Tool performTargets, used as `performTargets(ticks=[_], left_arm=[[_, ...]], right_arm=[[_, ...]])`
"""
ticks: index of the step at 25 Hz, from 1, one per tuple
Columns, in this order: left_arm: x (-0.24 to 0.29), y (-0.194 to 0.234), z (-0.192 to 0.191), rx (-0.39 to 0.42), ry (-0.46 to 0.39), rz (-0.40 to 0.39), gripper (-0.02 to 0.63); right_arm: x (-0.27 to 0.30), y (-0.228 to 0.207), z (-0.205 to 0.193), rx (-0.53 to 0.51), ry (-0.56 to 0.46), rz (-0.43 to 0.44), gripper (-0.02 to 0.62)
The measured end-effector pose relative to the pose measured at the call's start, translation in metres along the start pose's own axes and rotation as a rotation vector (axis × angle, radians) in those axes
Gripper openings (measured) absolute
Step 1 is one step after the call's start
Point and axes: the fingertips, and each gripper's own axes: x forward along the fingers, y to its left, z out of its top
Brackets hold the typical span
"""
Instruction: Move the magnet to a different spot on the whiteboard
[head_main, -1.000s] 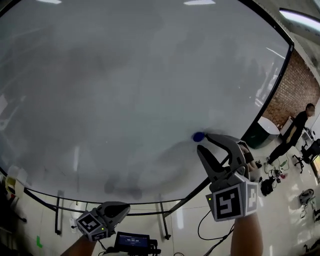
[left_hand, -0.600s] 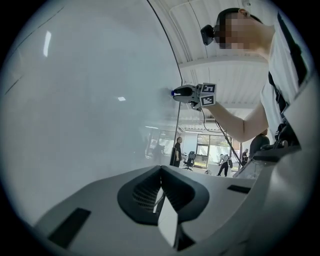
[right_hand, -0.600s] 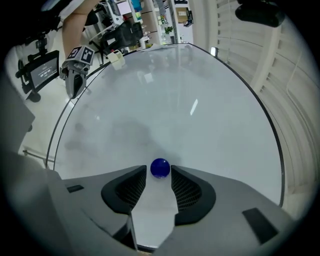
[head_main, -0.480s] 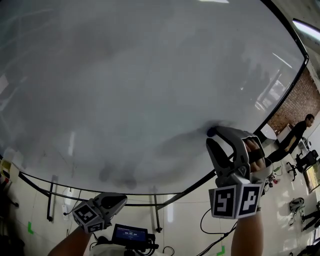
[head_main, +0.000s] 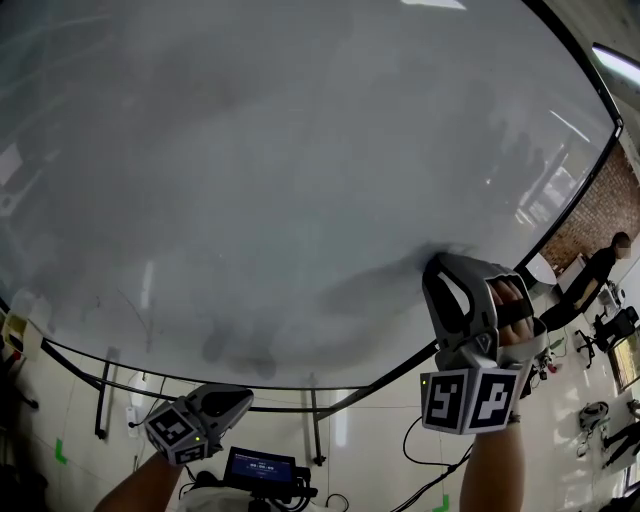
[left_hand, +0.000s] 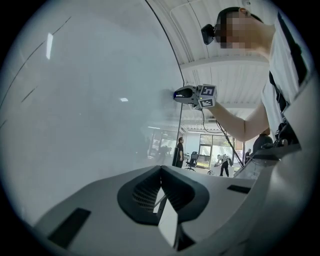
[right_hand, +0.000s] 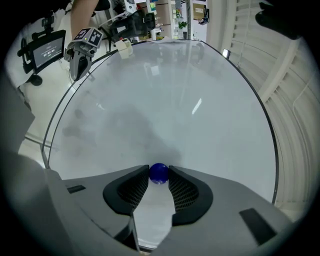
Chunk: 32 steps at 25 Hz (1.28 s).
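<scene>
Small blue round magnet (right_hand: 159, 173), low right on large white whiteboard (right_hand: 165, 100): my right gripper (right_hand: 159, 170), jaws just closing, clamping it for relocating; left gripper (left_hand: 161, 169) idling below whiteboard, jaws together.

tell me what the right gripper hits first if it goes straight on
The magnet, already between the right gripper's jaw tips, which have just been closing on it. The whiteboard seems to lie right behind it, so there looks to be little room to advance.
</scene>
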Motion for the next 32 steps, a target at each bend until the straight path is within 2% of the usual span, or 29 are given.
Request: performTargets(ticks=[12,15,22,27,32], left_arm=[[0.007,-0.010,0.007,0.010,0.011,0.027,0.035],[0.009,-0.009,0.008,0.013,0.016,0.045,0.035],[0.020,-0.012,0.010,0.014,0.052,0.089,0.035],[0.029,-0.002,0.008,0.002,0.027,0.124,0.035],[0.017,0.006,-0.010,0.013,0.019,0.189,0.035]], right_arm=[[-0.008,0.000,-0.003,-0.016,-0.023,-0.003,0.152],[-0.012,-0.004,0.002,0.009,-0.074,-0.023,0.152],[-0.023,-0.003,0.004,0.155,-0.243,0.008,0.152],[-0.024,-0.011,0.019,0.260,-0.417,-0.006,0.152],[-0.029,0.012,0.026,0.482,-0.595,0.058,0.152]])
